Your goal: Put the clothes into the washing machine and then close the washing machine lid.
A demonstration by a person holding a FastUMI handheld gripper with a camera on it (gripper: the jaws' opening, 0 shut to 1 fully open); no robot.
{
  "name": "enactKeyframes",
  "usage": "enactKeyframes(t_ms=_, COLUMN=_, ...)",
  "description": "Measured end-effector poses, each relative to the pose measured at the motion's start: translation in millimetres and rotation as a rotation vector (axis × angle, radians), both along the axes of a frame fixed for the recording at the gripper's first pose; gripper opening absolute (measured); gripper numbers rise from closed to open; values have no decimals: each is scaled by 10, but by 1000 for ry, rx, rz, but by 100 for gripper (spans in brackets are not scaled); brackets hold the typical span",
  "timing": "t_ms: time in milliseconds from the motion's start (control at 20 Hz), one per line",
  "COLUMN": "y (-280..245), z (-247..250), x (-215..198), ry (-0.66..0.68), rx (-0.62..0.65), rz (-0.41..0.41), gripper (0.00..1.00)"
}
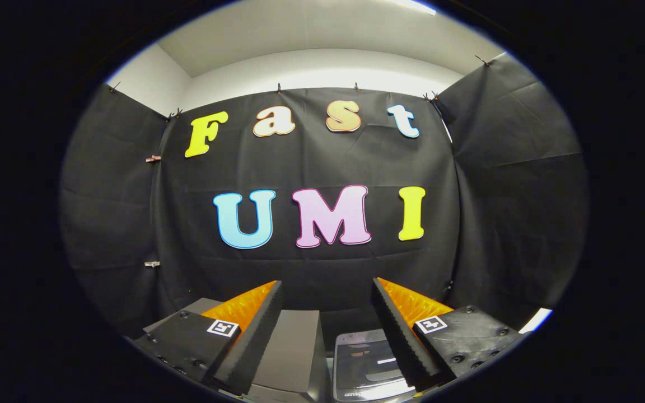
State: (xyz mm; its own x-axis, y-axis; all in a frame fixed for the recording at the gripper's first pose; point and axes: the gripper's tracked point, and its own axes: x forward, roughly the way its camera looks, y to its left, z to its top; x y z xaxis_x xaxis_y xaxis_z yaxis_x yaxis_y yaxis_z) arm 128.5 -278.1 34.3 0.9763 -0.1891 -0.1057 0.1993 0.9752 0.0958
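the gripper point(327, 288) is released, fingers wide apart and holding nothing. the washer point(364, 364) lies below, just under the right finger, lid seemingly down. a grey box point(291, 350) stands beside it. the clothes i cannot find, so the gripper must tilt down.

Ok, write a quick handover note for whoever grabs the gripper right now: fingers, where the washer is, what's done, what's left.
Gripper: open, fingers spread wide, nothing between them, raised and aimed at the booth wall.
Washer: low down, seen between the fingers and partly behind one of them; its glossy lid appears to be down, though little of it shows.
Grey box: beside the washer, also between the fingers.
Clothes: I can't place them from this view.
Done: nothing that I can confirm; no garment is held.
Left: find the clothes, open the washer if it is shut, load them, close the lid.
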Motion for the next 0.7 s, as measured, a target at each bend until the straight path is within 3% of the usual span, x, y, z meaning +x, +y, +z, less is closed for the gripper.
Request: enactKeyframes(t_ms=700, y=47, z=-31, x=102, ry=6, rx=-2, rz=-8, gripper=98)
